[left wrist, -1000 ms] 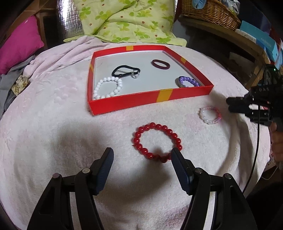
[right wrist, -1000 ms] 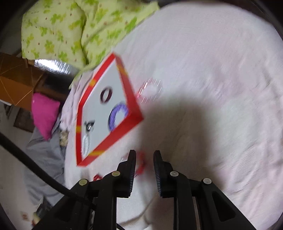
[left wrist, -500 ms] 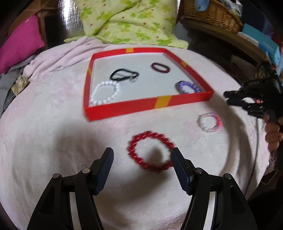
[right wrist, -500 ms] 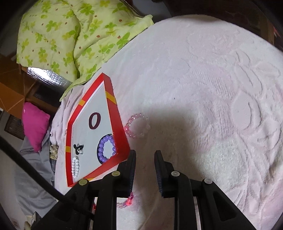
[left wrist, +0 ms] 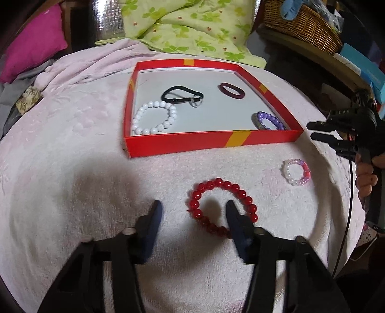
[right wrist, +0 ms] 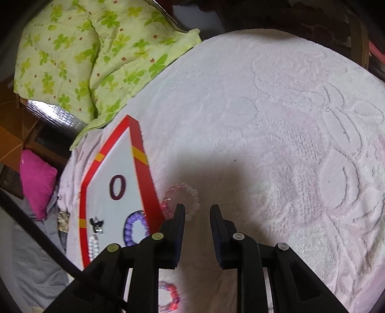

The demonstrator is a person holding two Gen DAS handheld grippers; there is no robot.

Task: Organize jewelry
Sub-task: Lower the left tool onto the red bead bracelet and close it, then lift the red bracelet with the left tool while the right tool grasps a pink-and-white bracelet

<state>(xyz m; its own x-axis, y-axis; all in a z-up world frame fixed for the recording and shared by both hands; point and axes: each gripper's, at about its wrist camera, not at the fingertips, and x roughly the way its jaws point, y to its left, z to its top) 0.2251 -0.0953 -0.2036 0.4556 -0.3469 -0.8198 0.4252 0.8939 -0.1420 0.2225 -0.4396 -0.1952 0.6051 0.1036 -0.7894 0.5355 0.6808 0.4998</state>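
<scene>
A red bead bracelet (left wrist: 222, 207) lies on the pink towel in front of the red tray (left wrist: 211, 142). My left gripper (left wrist: 193, 211) hovers low over it, jaws closing; the bracelet's left arc sits between the fingers, the right finger covers its lower right, and no pad presses it. A pink-and-white bead bracelet (left wrist: 296, 172) lies to the right. My right gripper (right wrist: 197, 211), held by a hand, points at that pink-and-white bracelet (right wrist: 182, 199); its fingers stand narrowly apart with nothing between them. The tray holds a white bracelet (left wrist: 155, 118), black carabiner (left wrist: 181, 95), maroon ring (left wrist: 231, 91) and purple bracelet (left wrist: 268, 121).
The towel-covered round table (left wrist: 72, 180) drops off at the right, near the hand. Behind the tray lie a green leaf-print quilt (left wrist: 187, 26) and a magenta cushion (left wrist: 36, 41). A wicker basket (left wrist: 300, 21) sits on a shelf at the back right.
My left gripper's jaws have narrowed and now sit around the red bracelet's left side. The right gripper has swung so the pink-and-white bracelet lies just ahead of its fingertips.
</scene>
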